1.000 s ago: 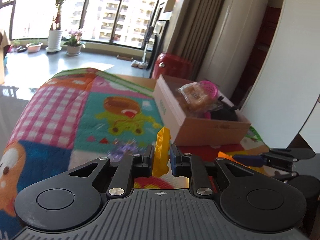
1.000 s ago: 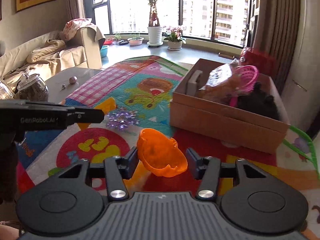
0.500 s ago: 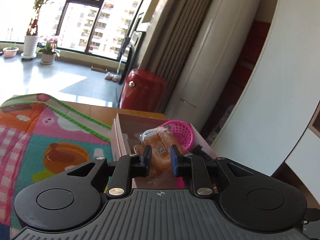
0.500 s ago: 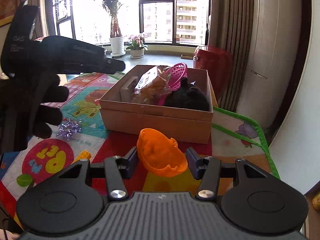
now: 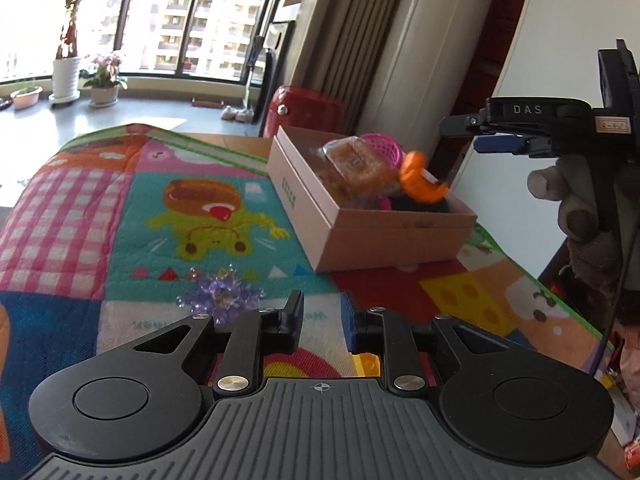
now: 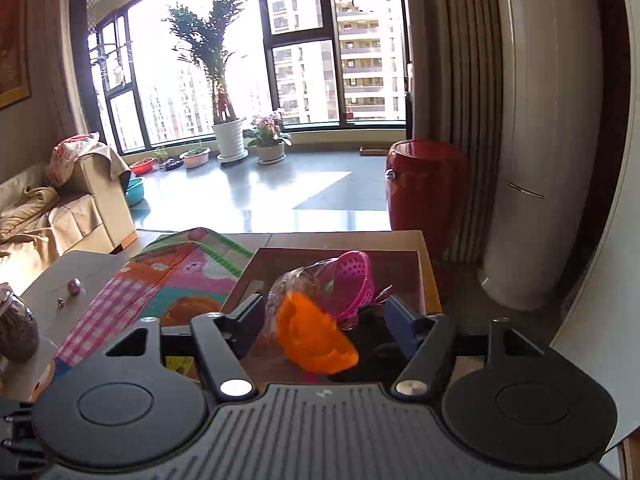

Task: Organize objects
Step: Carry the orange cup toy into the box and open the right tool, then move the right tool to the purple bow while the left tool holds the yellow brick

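**Orange bowl over the box, purple ornament next in line**

We see the orange bowl [image 6: 316, 340] blurred between the spread fingers of the right gripper [image 6: 325, 322], touching neither pad; in the left view it sits over the near end of the cardboard box [image 5: 400, 236], so we judge it is dropping in. Inside the box it lies against the wrapped bread [image 5: 354, 162] and the pink basket [image 5: 384, 148], with something dark beneath.

Outward from the box, the purple crystal ornament [image 5: 224, 294] lies on the play mat [image 5: 120, 208], on the box's near left side. It sits just ahead and slightly left of the left gripper [image 5: 322, 318], whose fingers stand apart and hold nothing. The left gripper is clearly the nearer one; we judge a short forward reach, nudged left, would bracket it. The ornament is roundish, with no clear long axis.
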The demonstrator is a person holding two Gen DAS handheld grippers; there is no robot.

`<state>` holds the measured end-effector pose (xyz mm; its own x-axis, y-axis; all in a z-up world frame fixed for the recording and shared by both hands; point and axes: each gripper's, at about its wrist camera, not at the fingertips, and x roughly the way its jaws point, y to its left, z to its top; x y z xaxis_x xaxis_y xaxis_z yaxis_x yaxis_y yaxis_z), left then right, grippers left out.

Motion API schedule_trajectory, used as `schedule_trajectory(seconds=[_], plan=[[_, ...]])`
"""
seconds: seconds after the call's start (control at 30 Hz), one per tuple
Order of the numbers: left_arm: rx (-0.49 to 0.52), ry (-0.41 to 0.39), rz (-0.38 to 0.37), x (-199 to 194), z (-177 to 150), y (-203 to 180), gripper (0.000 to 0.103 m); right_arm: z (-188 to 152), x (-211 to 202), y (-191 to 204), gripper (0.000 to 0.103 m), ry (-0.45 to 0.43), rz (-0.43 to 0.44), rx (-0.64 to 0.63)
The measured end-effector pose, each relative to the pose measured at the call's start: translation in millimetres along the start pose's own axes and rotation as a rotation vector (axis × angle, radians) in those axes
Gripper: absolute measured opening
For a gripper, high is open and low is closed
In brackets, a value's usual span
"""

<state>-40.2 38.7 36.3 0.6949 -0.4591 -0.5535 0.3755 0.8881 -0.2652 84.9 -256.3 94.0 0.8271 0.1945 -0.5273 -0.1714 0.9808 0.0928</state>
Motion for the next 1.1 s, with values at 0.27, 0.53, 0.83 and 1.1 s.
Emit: schedule_trajectory(seconds=[0.27,0.53,0.83,1.1], plan=[[0.099,0.057,-0.077,-3,-19,-23,0.022,-65,-13,-8,0.086,0.053,-0.040,0.015],[0.192,0.092,0.042,18,-25,-55,0.023,-107,-9,-2,0.089,0.099,-0.051,0.006],[0.202,0.119,0.066,37,-32,-57,0.025,-130,1,4,0.096,0.070,-0.158,0.003],[0.292,0.089,0.095,39,-40,-67,0.022,-135,-6,14,0.097,0.033,-0.186,-0.035]])
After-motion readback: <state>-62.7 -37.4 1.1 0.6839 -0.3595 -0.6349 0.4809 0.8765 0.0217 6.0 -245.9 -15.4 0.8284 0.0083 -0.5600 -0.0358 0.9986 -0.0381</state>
